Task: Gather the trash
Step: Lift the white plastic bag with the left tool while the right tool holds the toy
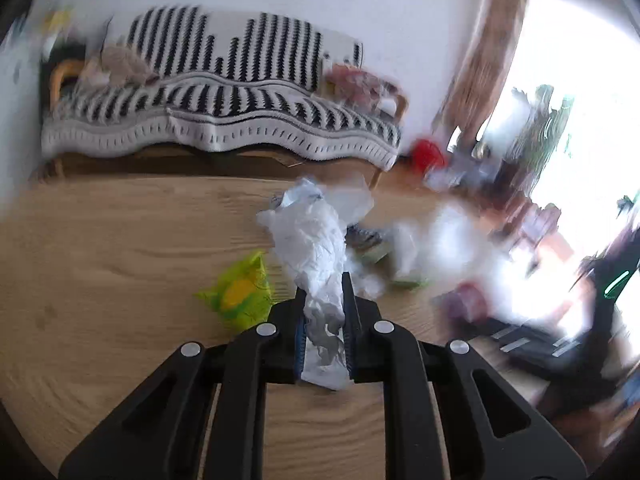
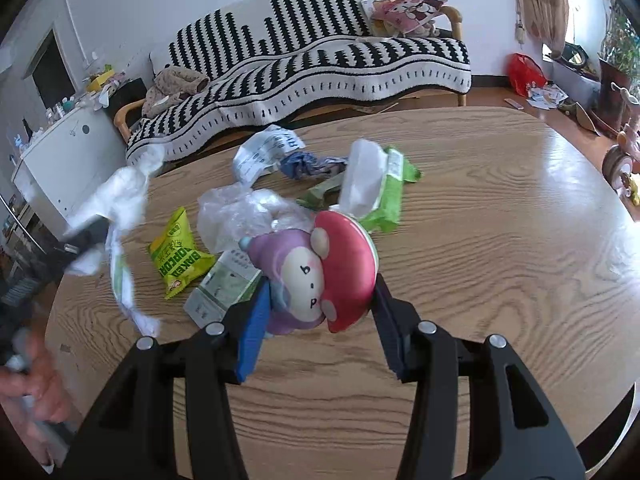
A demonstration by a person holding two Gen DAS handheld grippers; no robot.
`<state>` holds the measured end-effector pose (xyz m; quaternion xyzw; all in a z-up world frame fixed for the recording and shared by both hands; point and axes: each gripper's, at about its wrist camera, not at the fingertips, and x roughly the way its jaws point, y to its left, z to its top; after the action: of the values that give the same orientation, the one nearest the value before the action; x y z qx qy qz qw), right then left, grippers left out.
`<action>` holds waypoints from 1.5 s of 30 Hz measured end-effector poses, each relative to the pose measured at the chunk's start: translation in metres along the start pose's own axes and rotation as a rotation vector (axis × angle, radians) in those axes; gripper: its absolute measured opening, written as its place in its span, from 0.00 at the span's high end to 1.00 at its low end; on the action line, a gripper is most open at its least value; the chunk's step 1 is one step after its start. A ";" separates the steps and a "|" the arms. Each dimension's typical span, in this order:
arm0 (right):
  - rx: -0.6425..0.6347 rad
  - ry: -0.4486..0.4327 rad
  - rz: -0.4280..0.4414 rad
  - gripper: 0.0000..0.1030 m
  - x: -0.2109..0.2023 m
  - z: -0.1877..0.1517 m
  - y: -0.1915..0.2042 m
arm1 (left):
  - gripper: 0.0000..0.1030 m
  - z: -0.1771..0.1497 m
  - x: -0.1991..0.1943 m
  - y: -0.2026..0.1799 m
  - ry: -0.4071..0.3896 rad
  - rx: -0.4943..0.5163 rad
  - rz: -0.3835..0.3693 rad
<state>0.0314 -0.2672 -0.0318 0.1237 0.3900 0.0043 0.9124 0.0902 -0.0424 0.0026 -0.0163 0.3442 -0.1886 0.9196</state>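
White tissue (image 1: 320, 248) is pinched in the left gripper (image 1: 325, 312) and a toy (image 2: 316, 272) is clamped by the right gripper (image 2: 320, 300), while a popcorn bag (image 2: 178, 254), wrappers (image 2: 264, 156) and wipes pack (image 2: 384, 192) are left ahead on the table (image 2: 500, 220).

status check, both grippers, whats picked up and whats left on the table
Left gripper shut on white crumpled paper. Right gripper shut on mushroom toy. Popcorn bag, green wipes pack left on table.

A home living room: a blanket-draped sofa (image 2: 320, 52) behind a wooden table (image 2: 480, 240).
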 end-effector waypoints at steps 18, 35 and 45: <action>0.025 -0.007 -0.039 0.52 -0.033 -0.009 -0.043 | 0.83 -0.005 0.021 -0.026 0.112 -0.091 -0.147; 0.024 -0.001 -0.038 0.51 -0.033 -0.009 -0.043 | 0.23 -0.016 0.045 -0.014 0.133 0.038 0.044; 0.010 0.012 -0.045 0.51 -0.027 -0.009 -0.041 | 0.79 -0.006 0.056 -0.011 0.137 -0.005 0.034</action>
<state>0.0029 -0.3082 -0.0283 0.1193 0.3982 -0.0176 0.9093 0.1216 -0.0716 -0.0349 0.0002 0.4070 -0.1728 0.8969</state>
